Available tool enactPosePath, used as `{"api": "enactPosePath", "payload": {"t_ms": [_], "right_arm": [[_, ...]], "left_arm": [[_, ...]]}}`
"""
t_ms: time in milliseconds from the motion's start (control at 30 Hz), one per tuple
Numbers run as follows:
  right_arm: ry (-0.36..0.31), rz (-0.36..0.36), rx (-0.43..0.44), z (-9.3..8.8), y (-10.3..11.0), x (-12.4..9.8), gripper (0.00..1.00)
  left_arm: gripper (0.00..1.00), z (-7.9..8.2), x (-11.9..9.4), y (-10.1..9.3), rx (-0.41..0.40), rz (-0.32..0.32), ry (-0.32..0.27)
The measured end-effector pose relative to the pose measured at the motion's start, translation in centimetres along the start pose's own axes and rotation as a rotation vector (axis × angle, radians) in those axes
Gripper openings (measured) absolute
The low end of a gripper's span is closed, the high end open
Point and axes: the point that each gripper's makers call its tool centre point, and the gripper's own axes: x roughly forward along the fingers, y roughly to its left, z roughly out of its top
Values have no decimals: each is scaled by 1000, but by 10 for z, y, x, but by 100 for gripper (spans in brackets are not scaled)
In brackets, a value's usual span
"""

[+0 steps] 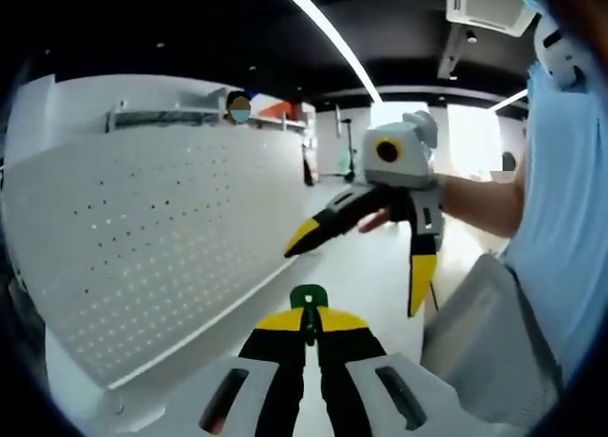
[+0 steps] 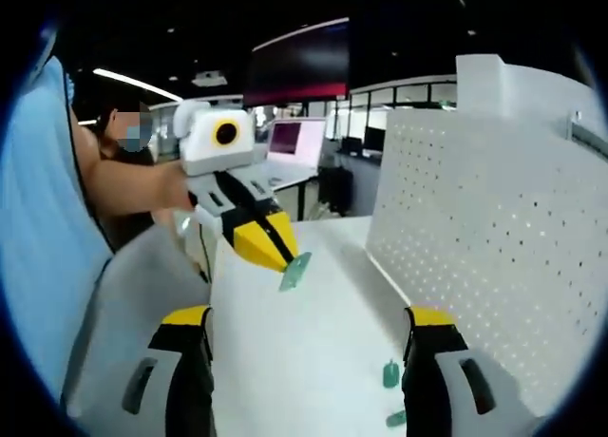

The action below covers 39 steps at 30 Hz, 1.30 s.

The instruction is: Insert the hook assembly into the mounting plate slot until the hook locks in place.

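1. Left gripper view: the left gripper (image 1: 310, 315), matte black with yellow tips, has its jaws drawn narrow and pinches a small green hook (image 1: 309, 297) at 6 o'clock.
2. At 9 o'clock a white pegboard (image 1: 142, 237) stands upright on the smooth white table (image 1: 366, 271); its flat face carries even rows of small round holes.
3. At 2 o'clock the right gripper (image 1: 366, 261), held by a hand (image 1: 375, 218), hangs over the table with its tapered jaws spread wide, nothing between them.
4. A pale blue sleeve (image 1: 570, 199) of soft cloth lies at 3 o'clock.
5. Right gripper view: the right gripper's (image 2: 309, 347) own jaws rise far apart at 6 o'clock.
6. Near 10 o'clock the left gripper (image 2: 275, 256) shows as a yellow wedge, its tip clamping the flat, translucent green hook (image 2: 295, 271) above the table (image 2: 285, 361).
7. The pegboard (image 2: 475, 237) fills 3 o'clock.
8. Two more small green pieces (image 2: 390, 373) lie on the table at 5 o'clock, just beside the pegboard's foot.
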Motion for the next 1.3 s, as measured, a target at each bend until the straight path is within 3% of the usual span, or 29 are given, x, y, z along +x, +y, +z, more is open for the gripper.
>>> {"api": "enactPosePath", "payload": {"t_ms": [200,533,667,1000,1100,1300], "right_arm": [[-10,-19,16,-2,-1,-6,84],[-48,-92,43,-1,-11,-24,84],[-53,-117,41,-1,-15,-29,85],[-62,-183,25,3,-26,-38,85],[-84,-214,21,9,-32,-42,85],[-105,-253,11,14,-38,-47,85]], "left_arm": [[3,2,-4,20,-17,90,-29],[3,9,-19,70,5,335,-52],[3,12,-26,92,-33,430,-86],[3,26,-38,130,-46,580,-138],[3,30,-38,142,-54,596,-146],[3,53,-45,176,-50,674,-197]]}}
